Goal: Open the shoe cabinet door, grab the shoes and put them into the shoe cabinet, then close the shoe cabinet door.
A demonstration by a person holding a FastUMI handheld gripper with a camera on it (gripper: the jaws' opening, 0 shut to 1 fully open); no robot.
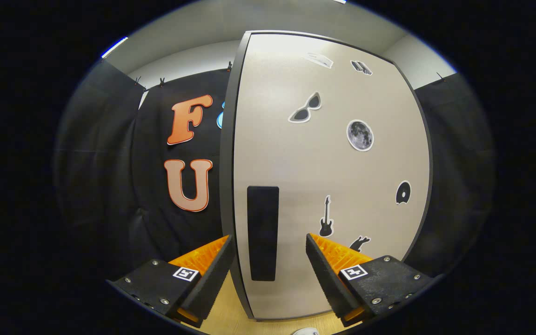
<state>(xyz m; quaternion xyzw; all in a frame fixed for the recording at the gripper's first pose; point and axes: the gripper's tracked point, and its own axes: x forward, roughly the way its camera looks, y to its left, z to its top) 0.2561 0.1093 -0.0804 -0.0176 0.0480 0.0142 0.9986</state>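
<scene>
A: Starting at the left of the frame, what's there?

B: The booth's black cloth wall, then the dark left edge of the shoe cabinet door (328,177), which fills the centre and right. The gripper (268,249) sits at the bottom centre, jaws apart and clamped on nothing, with the door's left edge and its dark handle strip (263,232) standing between them.

A: How will the door handle?

B: My guess is a stiff, flat panel, fairly light, swinging on hinges at the right. The face looks smooth and slippery, so the handle strip or the free left edge is the place to take hold.

A: Counts?

B: One door, one handle strip. Seven stickers (360,135) on the face: two small ones at the top, sunglasses, a moon, a disc, a guitar, and a dark shape low by the right jaw. The floor (231,321) is pale wood; a small pale object (306,331) lies at the bottom edge, too cropped to tell whether it's a shoe.
</scene>
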